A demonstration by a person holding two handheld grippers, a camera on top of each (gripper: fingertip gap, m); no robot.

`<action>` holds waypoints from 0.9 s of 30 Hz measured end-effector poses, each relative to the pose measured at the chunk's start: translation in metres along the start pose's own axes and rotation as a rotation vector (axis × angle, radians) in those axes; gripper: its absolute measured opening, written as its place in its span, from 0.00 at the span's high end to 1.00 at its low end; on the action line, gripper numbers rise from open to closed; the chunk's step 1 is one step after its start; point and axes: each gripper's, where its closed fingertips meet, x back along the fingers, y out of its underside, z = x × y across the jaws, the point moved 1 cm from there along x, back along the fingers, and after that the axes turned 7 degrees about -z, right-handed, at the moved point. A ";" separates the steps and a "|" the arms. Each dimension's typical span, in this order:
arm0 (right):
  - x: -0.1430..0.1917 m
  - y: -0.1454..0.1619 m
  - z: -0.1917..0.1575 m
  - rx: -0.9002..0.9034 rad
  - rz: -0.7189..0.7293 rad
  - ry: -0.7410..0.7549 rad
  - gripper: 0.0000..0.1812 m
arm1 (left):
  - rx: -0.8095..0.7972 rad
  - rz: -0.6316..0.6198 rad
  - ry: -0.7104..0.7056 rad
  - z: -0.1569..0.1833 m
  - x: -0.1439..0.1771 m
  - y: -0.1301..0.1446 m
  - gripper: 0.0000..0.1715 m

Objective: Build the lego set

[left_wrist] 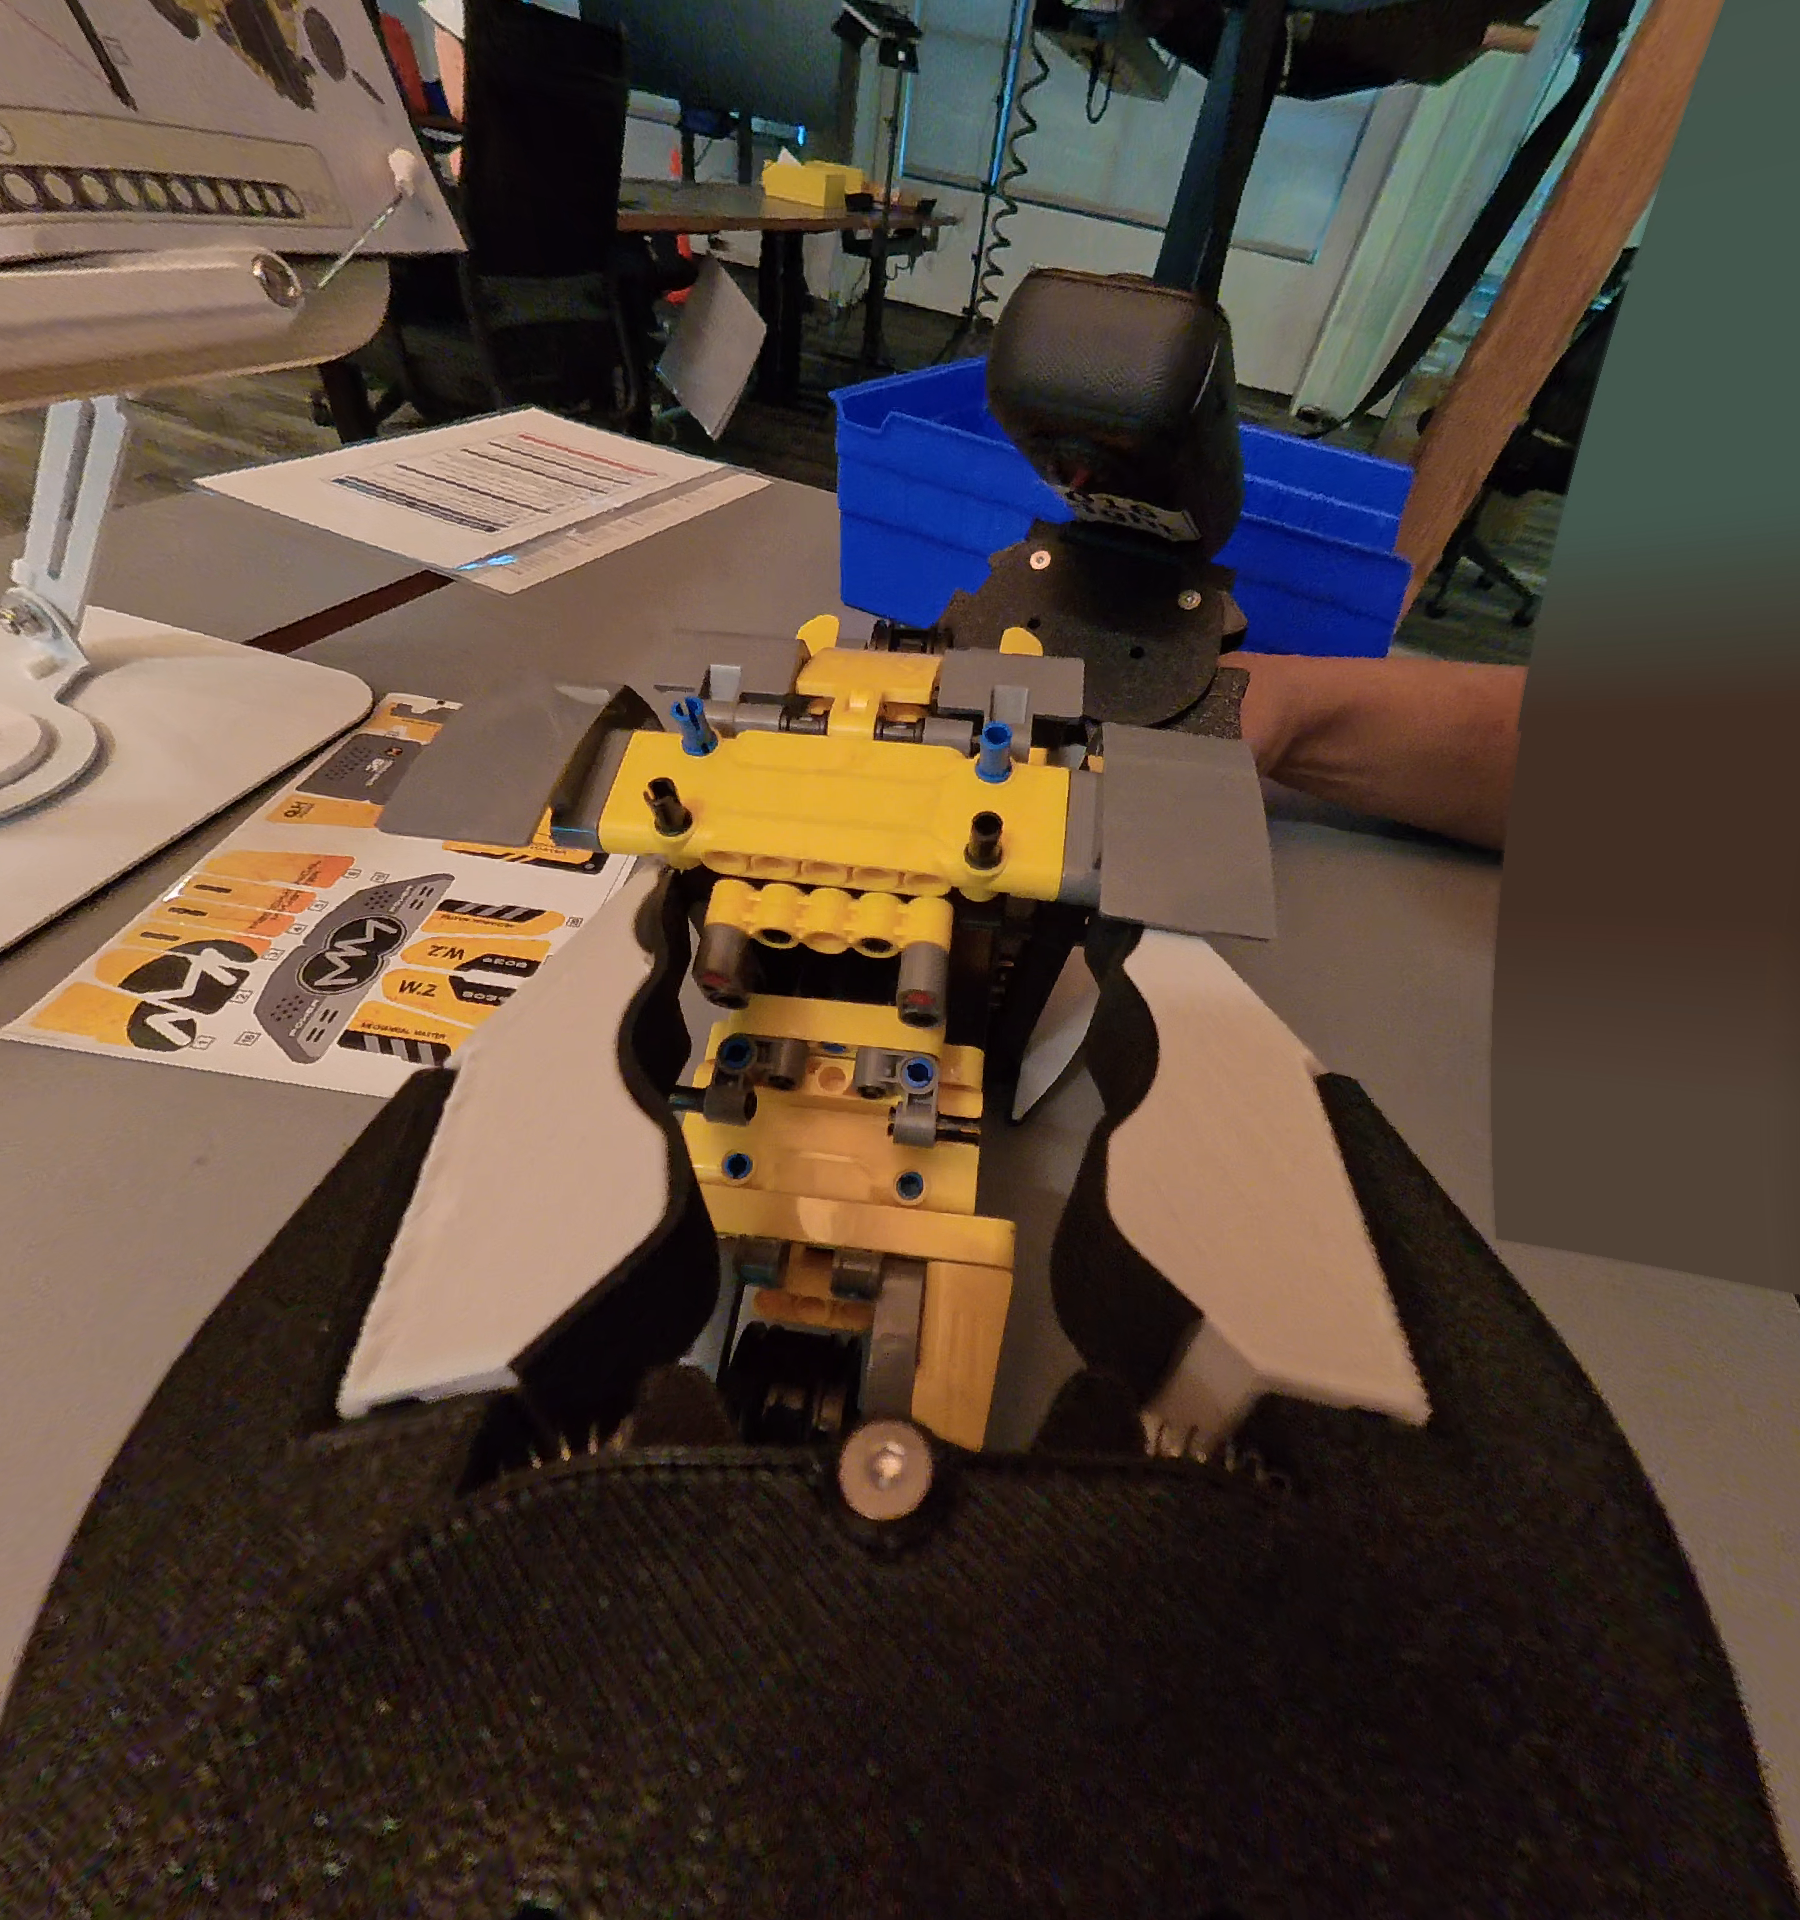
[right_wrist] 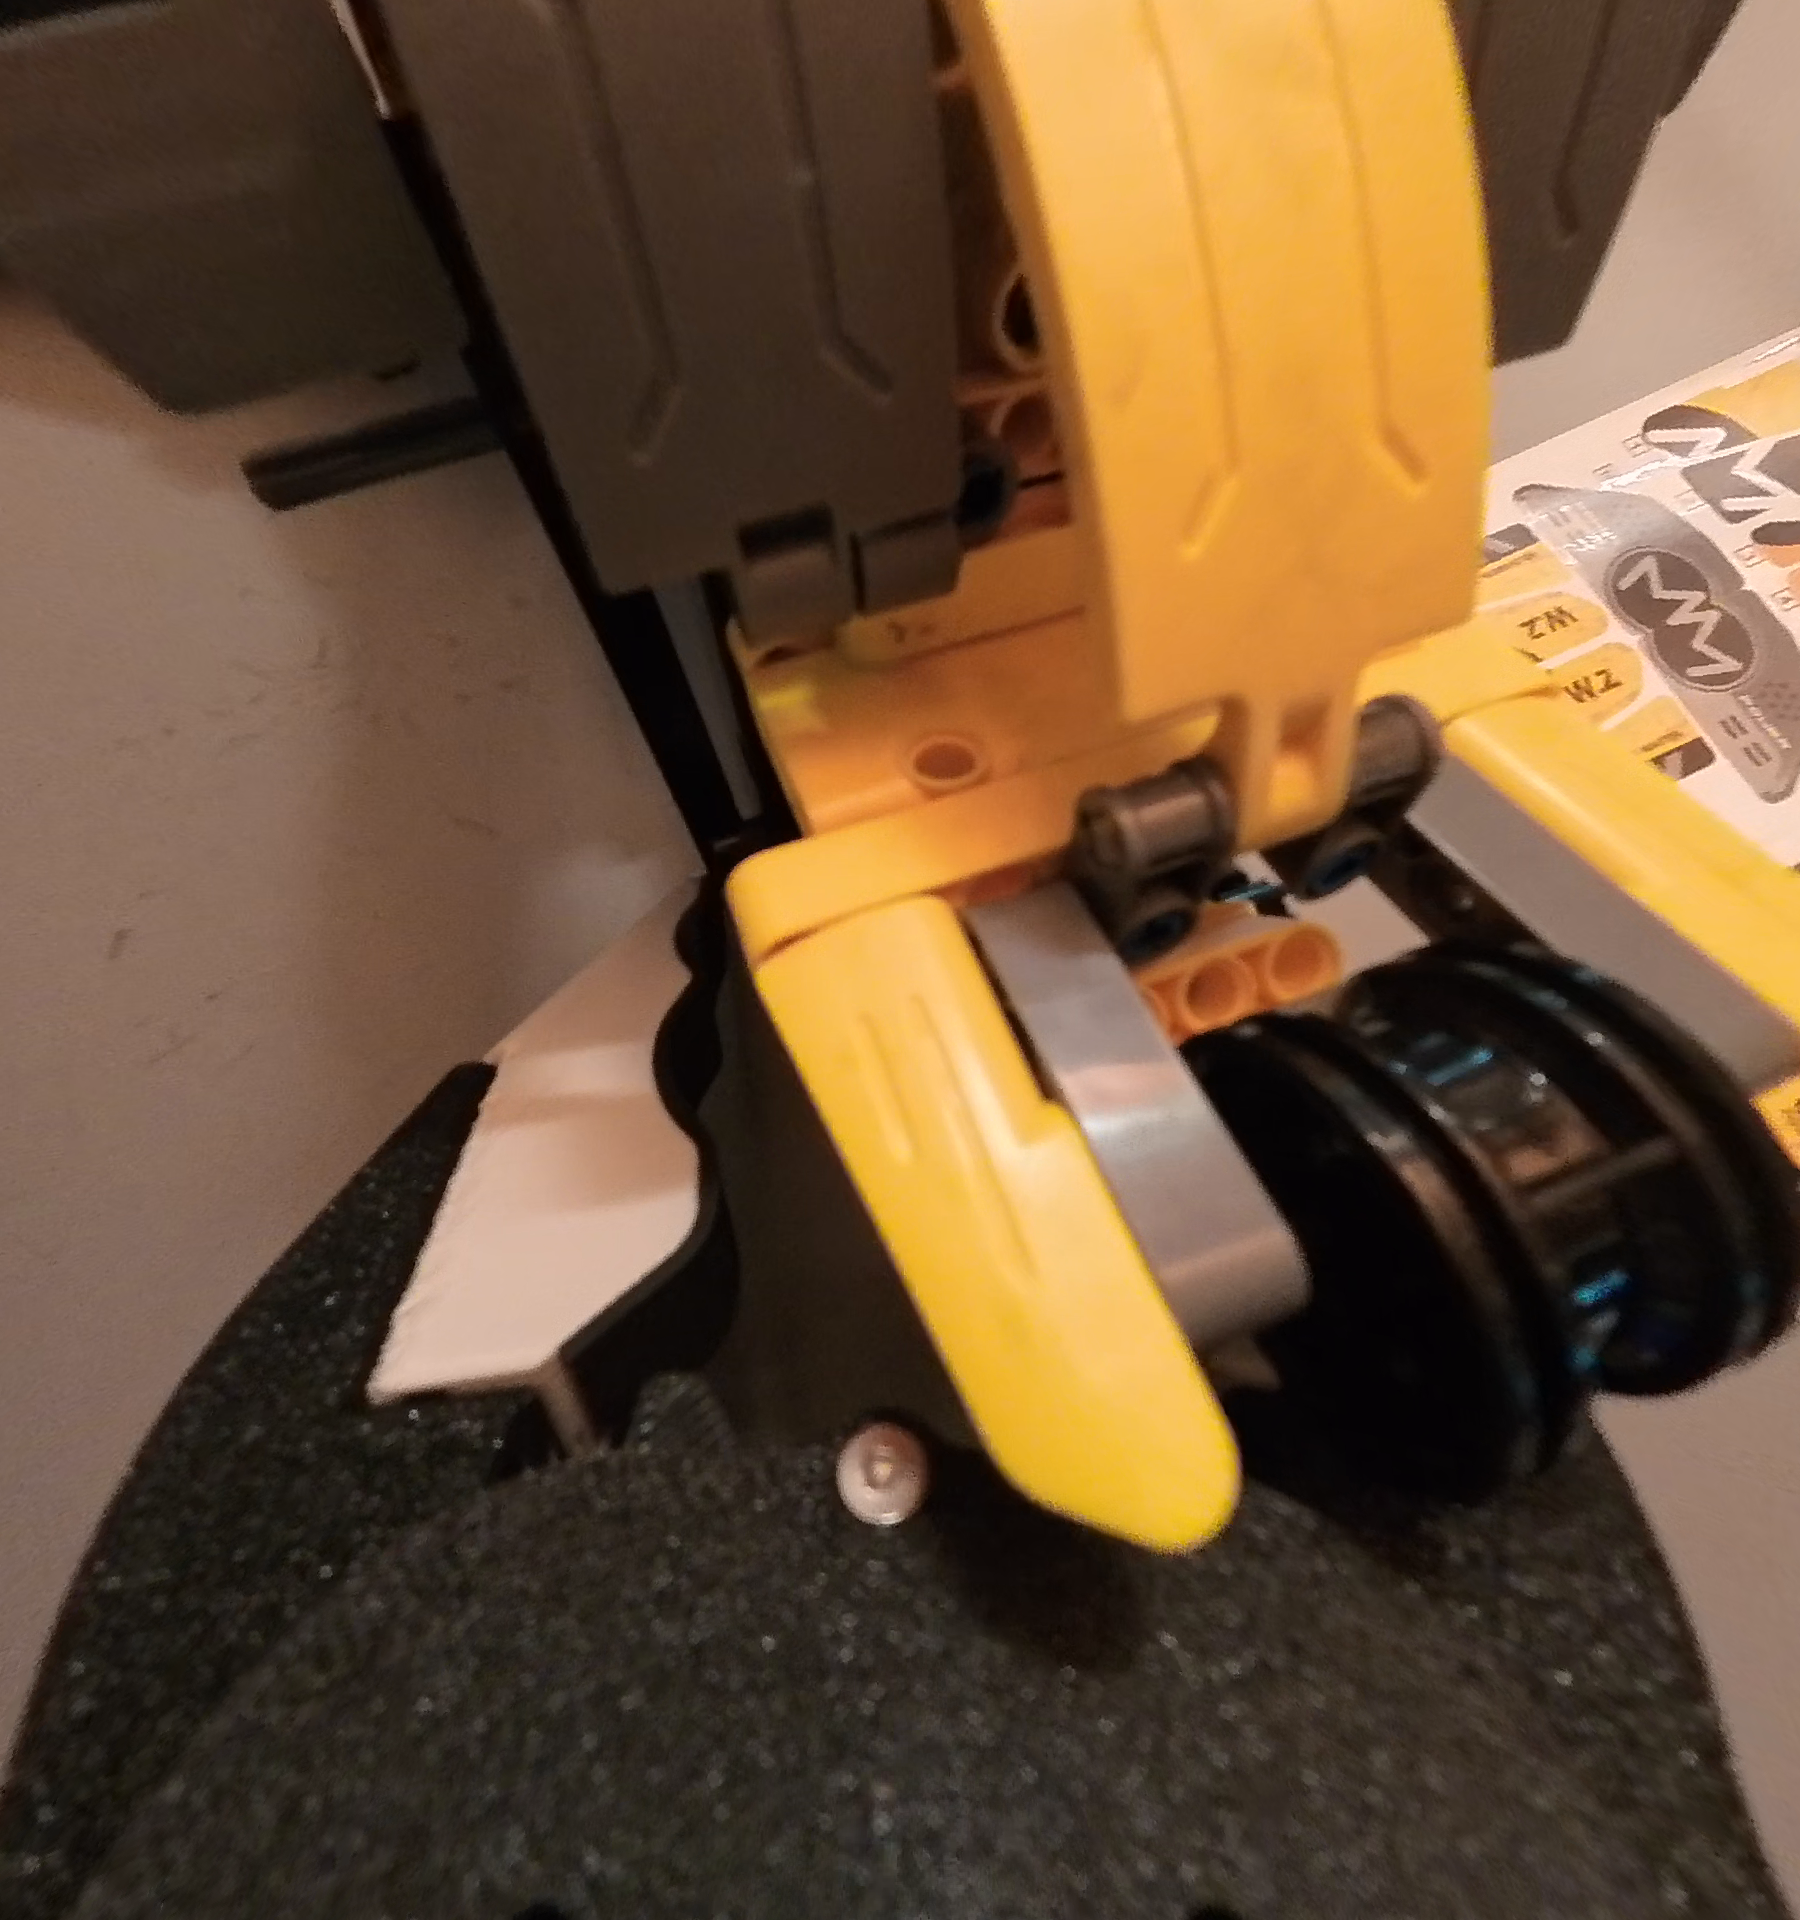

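Grippers meet on a yellow-and-grey brick-built vehicle (left_wrist: pixel 834 821) above the grey table (left_wrist: pixel 200 1195): the left gripper (left_wrist: pixel 854 1049) pinches its midsection, and the right gripper (right_wrist: pixel 771 997) seems clamped at its far end, though one finger is hidden. Bare pins top the model; a sticker sheet (left_wrist: pixel 304 935) beside it looks unused.

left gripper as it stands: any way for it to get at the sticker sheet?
Probably not yet: the left gripper is shut on the yellow brick model. The sticker sheet lies flat and uncovered to its left, so the way is otherwise free.
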 end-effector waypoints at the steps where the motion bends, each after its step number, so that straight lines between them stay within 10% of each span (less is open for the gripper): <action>1: 0.000 0.000 0.000 0.001 -0.001 0.001 0.66 | 0.000 0.000 0.000 0.000 0.000 0.000 0.57; 27: 0.014 0.011 0.004 -0.007 0.005 0.079 0.58 | -0.058 -0.024 0.027 0.002 0.001 0.009 0.57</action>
